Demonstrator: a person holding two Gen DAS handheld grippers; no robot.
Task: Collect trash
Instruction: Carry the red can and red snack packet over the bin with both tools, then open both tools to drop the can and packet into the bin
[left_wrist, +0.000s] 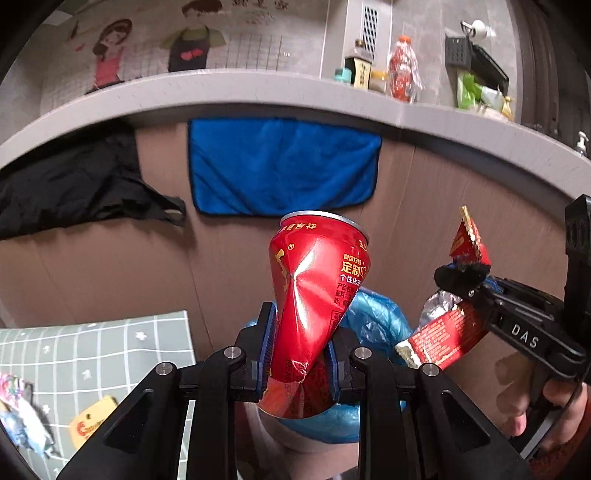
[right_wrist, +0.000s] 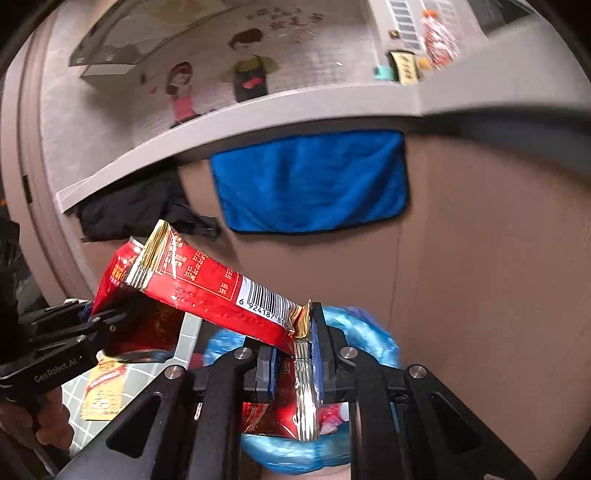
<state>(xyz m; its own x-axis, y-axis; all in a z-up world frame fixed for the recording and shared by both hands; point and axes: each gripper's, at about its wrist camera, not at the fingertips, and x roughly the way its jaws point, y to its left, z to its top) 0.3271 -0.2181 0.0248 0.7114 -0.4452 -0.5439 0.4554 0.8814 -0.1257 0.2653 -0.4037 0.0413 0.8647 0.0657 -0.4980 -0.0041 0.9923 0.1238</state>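
My left gripper (left_wrist: 301, 332) is shut on a crushed red drink can (left_wrist: 317, 280), which stands up between the blue pads. To its right, my right gripper (left_wrist: 461, 275) pinches a red and silver snack wrapper (left_wrist: 439, 343). In the right wrist view the right gripper (right_wrist: 295, 339) is shut on that wrapper (right_wrist: 221, 291), whose barcode side faces up. The left gripper (right_wrist: 107, 317) with the can (right_wrist: 114, 273) sits close on the left. Below both grippers lies the blue plastic liner of a bin (left_wrist: 376, 317) (right_wrist: 369, 332).
A blue towel (left_wrist: 280, 166) and a black cloth (left_wrist: 74, 184) hang on the brown cabinet front under a grey counter edge (left_wrist: 258, 92). Bottles (left_wrist: 402, 70) stand on the counter. A green checked mat (left_wrist: 110, 350) at the lower left carries a yellow packet (left_wrist: 92, 421) and other litter.
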